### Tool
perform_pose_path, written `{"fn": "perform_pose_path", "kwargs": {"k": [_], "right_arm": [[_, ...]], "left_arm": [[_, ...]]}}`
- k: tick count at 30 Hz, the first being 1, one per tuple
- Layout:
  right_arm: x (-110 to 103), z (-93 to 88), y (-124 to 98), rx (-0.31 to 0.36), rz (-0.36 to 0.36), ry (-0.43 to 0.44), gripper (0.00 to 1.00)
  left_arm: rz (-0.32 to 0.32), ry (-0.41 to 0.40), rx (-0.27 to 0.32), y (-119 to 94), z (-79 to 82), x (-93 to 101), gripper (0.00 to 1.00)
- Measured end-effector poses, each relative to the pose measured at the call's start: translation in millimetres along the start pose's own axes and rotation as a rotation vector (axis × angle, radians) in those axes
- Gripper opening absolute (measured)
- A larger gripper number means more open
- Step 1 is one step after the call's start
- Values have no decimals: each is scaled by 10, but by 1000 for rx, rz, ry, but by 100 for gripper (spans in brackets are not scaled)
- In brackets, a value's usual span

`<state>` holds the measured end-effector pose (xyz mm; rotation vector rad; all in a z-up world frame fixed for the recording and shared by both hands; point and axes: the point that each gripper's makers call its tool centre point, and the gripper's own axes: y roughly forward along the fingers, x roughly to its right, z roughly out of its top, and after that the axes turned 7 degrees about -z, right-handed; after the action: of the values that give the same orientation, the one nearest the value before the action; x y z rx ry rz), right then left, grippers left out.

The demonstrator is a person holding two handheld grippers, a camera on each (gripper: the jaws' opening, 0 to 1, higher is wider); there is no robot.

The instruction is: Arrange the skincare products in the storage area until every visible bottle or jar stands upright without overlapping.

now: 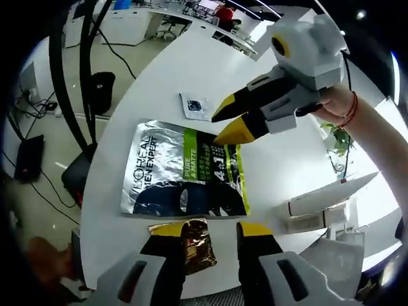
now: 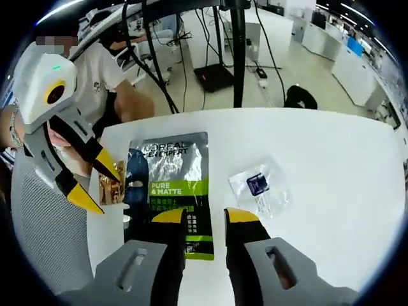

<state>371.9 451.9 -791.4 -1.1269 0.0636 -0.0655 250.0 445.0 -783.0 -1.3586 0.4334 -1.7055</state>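
A silver L'Oreal Men Expert pouch (image 1: 185,169) (image 2: 169,182) lies flat on the white round table (image 1: 159,76) (image 2: 319,146). A small gold foil sachet (image 1: 191,245) (image 2: 112,185) lies beside its edge, between and under the jaws of my left gripper (image 1: 207,228) (image 2: 97,183), which stands open. A small clear sachet with a dark label (image 1: 196,106) (image 2: 258,188) lies on the pouch's other side. My right gripper (image 2: 205,217) (image 1: 231,118) hovers open above the pouch's green-striped end, holding nothing.
White boxes (image 1: 319,204) lie at the table's right side in the left gripper view, with a small plant (image 1: 338,137) beyond. Black stand legs (image 2: 237,51), cables and a dark bag (image 1: 99,89) are on the floor. A person's hand (image 1: 338,102) holds the right gripper.
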Motion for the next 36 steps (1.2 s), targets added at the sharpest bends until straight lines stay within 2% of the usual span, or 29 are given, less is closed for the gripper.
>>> {"fn": "perform_pose_path", "kwargs": {"k": [6,8,9,11,13,16,18,19,20,22,24,27,30,31,33,35,36], "right_arm": [[-10,-103,72,-35,17,12,17],[0,-132,91,-45,14,22,15],[15,-118,72,-31,15,20,13],[21,-147,64,-47,30,47,10],[-31,-190,48,-60,25,62,9],[-52,-190,50,-64,26,70,7],[-61,-195,45,-69,29,72,7],[-63,-194,44,-67,26,71,6],[-19,-188,57,-70,4,85,3],[-11,-155,77,-60,5,139,2],[-17,-162,76,-70,-2,191,1],[-34,-151,79,-83,-21,185,0],[-37,-145,86,-92,-52,131,0],[-42,-144,86,-91,-53,130,0],[-67,-151,80,-93,-58,121,0],[-60,-162,69,-106,-50,116,0],[-68,-176,58,-115,-45,114,0]], "left_arm": [[22,-23,15,78,83,-86,31],[14,-41,18,82,101,-98,28],[1,-45,20,84,107,-76,28],[-3,-47,20,72,150,-92,28],[23,-40,20,58,172,-135,26],[33,-55,57,69,243,-177,24],[55,-96,89,58,274,-211,23],[56,-83,94,57,281,-222,22],[71,-77,107,62,277,-253,18],[62,-91,101,90,252,-252,9],[43,-148,88,67,245,-222,8],[67,-99,79,57,251,-249,6],[71,-101,69,43,247,-268,4],[71,-126,62,53,242,-280,4],[77,-119,56,63,241,-298,2],[111,-63,39,33,227,-330,0],[123,-47,58,-10,268,-318,0]]}}
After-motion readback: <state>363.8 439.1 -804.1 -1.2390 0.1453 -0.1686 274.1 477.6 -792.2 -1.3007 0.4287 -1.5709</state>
